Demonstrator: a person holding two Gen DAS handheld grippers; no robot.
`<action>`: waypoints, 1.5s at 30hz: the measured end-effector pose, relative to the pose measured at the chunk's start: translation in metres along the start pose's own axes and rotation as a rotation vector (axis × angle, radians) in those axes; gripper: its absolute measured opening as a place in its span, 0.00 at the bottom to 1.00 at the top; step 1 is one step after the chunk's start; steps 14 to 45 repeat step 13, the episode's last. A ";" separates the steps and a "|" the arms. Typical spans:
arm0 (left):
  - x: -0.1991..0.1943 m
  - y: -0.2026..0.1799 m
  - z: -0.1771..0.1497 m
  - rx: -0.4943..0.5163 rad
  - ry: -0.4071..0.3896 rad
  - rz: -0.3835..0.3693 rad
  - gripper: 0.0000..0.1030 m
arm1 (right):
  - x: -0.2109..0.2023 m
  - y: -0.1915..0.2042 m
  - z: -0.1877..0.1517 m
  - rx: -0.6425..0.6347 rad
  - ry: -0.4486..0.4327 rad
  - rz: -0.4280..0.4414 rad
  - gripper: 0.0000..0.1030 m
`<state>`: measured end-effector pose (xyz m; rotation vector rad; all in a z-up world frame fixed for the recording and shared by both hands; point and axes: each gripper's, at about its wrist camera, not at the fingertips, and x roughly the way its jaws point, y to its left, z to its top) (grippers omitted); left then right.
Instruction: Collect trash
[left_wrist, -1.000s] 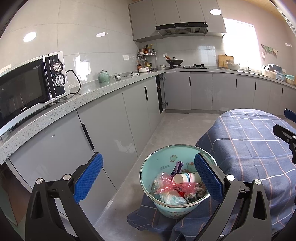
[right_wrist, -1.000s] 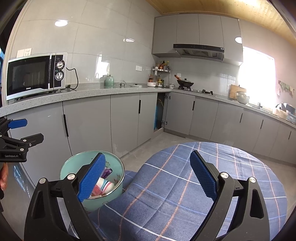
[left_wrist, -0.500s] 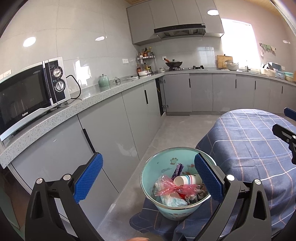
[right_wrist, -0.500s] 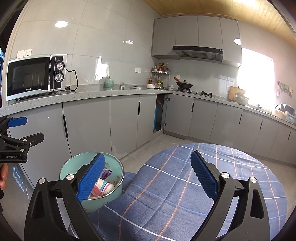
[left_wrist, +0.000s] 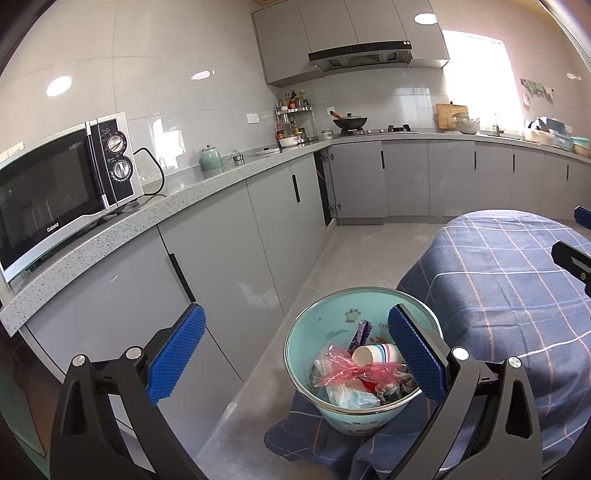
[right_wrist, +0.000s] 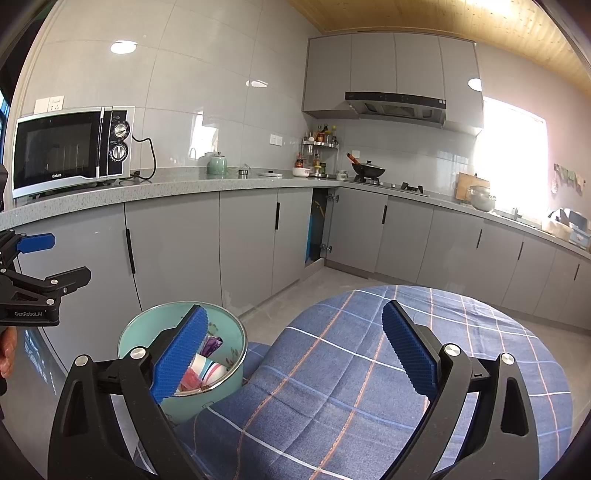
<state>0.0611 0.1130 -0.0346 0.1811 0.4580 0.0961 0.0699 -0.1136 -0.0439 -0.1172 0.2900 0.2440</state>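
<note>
The bin (left_wrist: 360, 369) stands on the floor (left_wrist: 362, 251), just beside the near left edge of the cloth-covered table (right_wrist: 369, 369), touching the hanging cloth. In the bin lie a cup (left_wrist: 373, 353), a wrapper (left_wrist: 361, 332) behind it, and bags (left_wrist: 343, 376) in front. Cabinets (left_wrist: 229, 254) run along the left of the floor and turn across the back. On the worktop (left_wrist: 177, 205) the microwave (left_wrist: 62, 188) sits at the near left end, a jar (left_wrist: 209, 159) farther along, a spice rack (left_wrist: 295, 122) in the far corner, and a wok (left_wrist: 350, 121) to its right.
</note>
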 end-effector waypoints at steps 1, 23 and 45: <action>0.000 0.000 0.000 0.000 0.000 0.001 0.95 | 0.000 0.000 0.000 0.000 -0.001 -0.001 0.91; -0.002 0.000 0.002 -0.008 -0.009 -0.027 0.95 | -0.002 -0.011 -0.001 0.020 -0.009 -0.017 0.93; -0.002 0.000 0.002 -0.008 -0.009 -0.027 0.95 | -0.002 -0.011 -0.001 0.020 -0.009 -0.017 0.93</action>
